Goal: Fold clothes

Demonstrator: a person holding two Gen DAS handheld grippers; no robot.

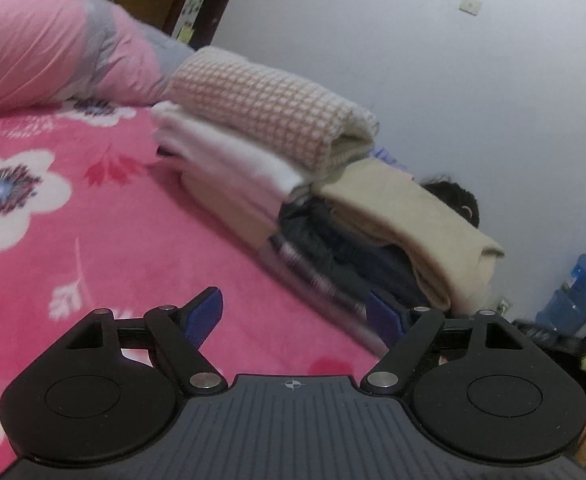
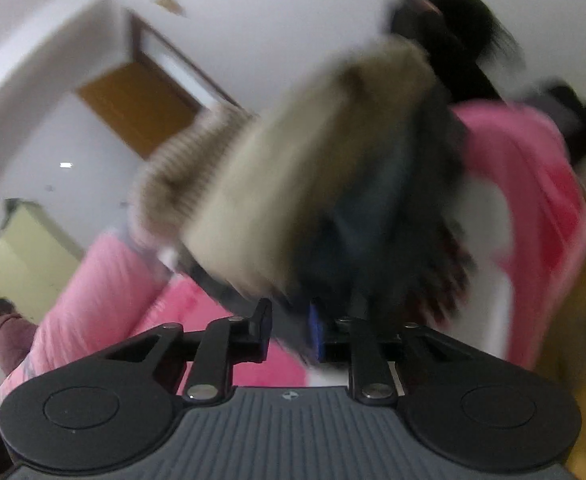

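A stack of folded clothes lies on the pink flowered bed cover [image 1: 113, 220]. On top is a pink-and-cream checked knit [image 1: 269, 108], with a white garment [image 1: 221, 156], a beige one [image 1: 405, 216] and a dark garment [image 1: 333, 248] under it. My left gripper [image 1: 293, 312] is open just in front of the stack's near corner, its blue pads [image 1: 205, 312] apart with nothing pressed between them. The right wrist view is blurred. There the beige garment [image 2: 277, 184] and the dark garment [image 2: 373, 216] fill the middle, and my right gripper [image 2: 289, 324] is shut on the dark garment's lower edge.
A pink quilt [image 1: 45, 48] is heaped at the head of the bed. Behind the stack, against the white wall, is a person's dark-haired head [image 1: 453, 196]. A blue water jug [image 1: 577, 296] stands on the floor at the right. A brown door [image 2: 141, 100] is in the background.
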